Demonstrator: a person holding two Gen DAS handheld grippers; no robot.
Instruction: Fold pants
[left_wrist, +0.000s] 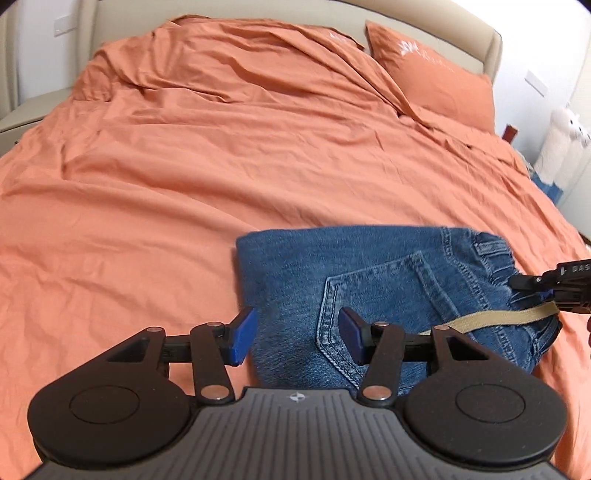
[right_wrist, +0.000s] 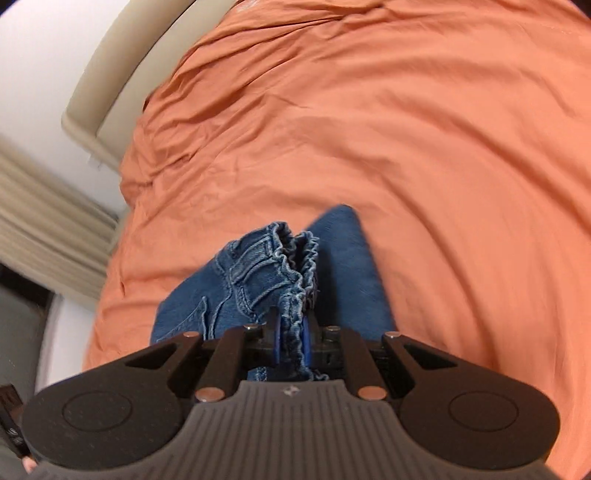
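Folded jeans on the orange bed, one tong clamped on them, one hovering

The right gripper (right_wrist: 291, 341) is pinched tight on the ruffled waistband of the jeans (left_wrist: 376, 291), which spread out ahead of it. The left gripper (left_wrist: 299, 339) stands wide apart above the jeans' near left edge, gripping nothing; back pocket (left_wrist: 373, 310) just ahead of its right pad.

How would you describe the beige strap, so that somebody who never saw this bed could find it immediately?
Start at the big bed with the orange cover. Near its front edge lie the folded blue jeans. The beige strap runs flat across their right end, close to the gathered waistband that the right gripper pinches; it is the only pale, smooth band on the dark blue denim.
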